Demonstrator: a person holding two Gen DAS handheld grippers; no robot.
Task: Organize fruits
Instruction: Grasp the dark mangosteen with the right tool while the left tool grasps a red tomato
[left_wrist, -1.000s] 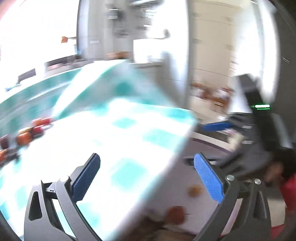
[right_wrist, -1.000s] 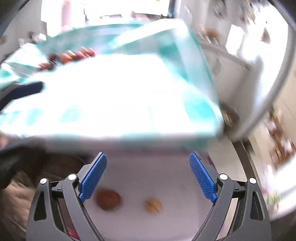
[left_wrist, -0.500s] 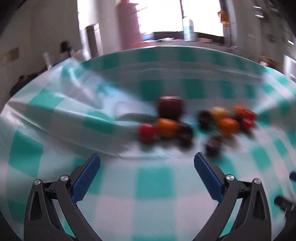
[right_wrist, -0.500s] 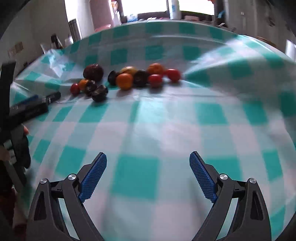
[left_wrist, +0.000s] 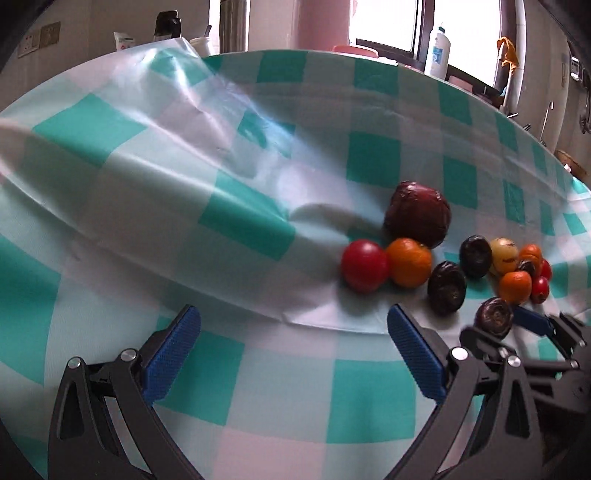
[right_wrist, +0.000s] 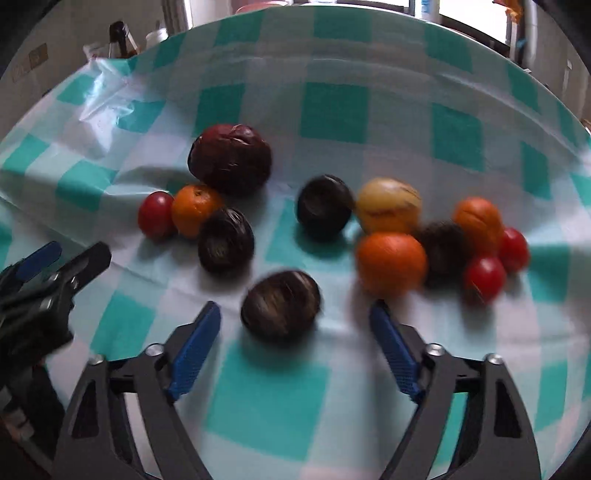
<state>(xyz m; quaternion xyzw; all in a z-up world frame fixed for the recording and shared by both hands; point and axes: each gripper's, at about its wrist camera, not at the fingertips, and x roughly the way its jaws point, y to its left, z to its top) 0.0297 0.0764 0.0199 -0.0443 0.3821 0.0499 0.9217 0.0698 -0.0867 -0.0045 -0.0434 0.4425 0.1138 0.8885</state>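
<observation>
Fruit lies scattered on the wrinkled teal-and-white checked plastic tablecloth (right_wrist: 332, 110), and we see it from both wrist cameras. Our right gripper (right_wrist: 295, 336) has just been narrowing its jaws, yet they stand apart around a dark purple round passion fruit (right_wrist: 280, 304) without the blue pads touching it. Beyond it sit a second dark fruit (right_wrist: 225, 240), a small orange (right_wrist: 195, 210), a red cherry tomato (right_wrist: 156, 219) and a large wrinkled dark-red fruit (right_wrist: 231, 158) in one cluster. To the right of these we find a third dark fruit (right_wrist: 324, 206), a yellow fruit with brown streaks (right_wrist: 388, 205) and a bigger orange (right_wrist: 390, 264), with more tomatoes beside them. Our left gripper (left_wrist: 291, 343) hovers with jaws spread wide and empty, over bare cloth, the red tomato (left_wrist: 364, 269) just ahead.
</observation>
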